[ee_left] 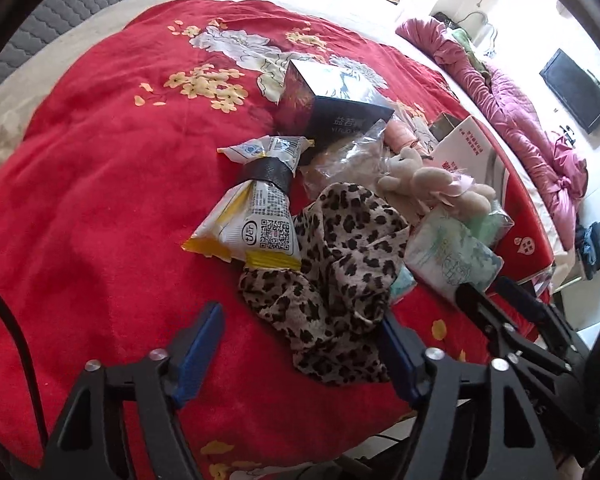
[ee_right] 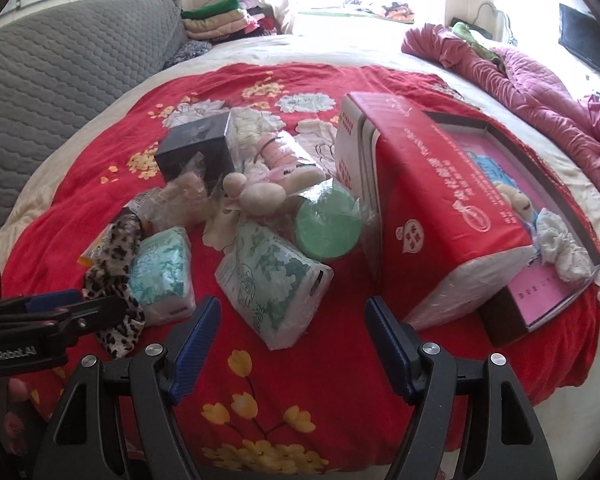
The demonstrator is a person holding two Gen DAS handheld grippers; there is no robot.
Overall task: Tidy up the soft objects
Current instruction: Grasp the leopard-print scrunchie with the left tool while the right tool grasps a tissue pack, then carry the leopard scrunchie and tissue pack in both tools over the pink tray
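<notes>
A pile of soft things lies on a red floral blanket (ee_left: 100,200). The leopard-print cloth (ee_left: 340,272) lies just ahead of my open, empty left gripper (ee_left: 300,344); its right finger touches the cloth's edge. Beside it are a yellow-white taped snack bag (ee_left: 256,216), a beige plush toy (ee_left: 428,184) and a tissue pack (ee_left: 452,256). My right gripper (ee_right: 292,340) is open and empty just before a tissue pack (ee_right: 272,280). A second tissue pack (ee_right: 162,276), the leopard cloth (ee_right: 116,264), the plush toy (ee_right: 260,192) and a green round pack (ee_right: 328,224) lie beyond.
A dark box (ee_left: 332,100) stands behind the pile. A red carton (ee_right: 440,208) lies tilted on the right, next to an open pink box (ee_right: 540,264) holding a white cloth and a plush. A crumpled pink quilt (ee_right: 540,80) and a grey headboard (ee_right: 60,80) border the bed.
</notes>
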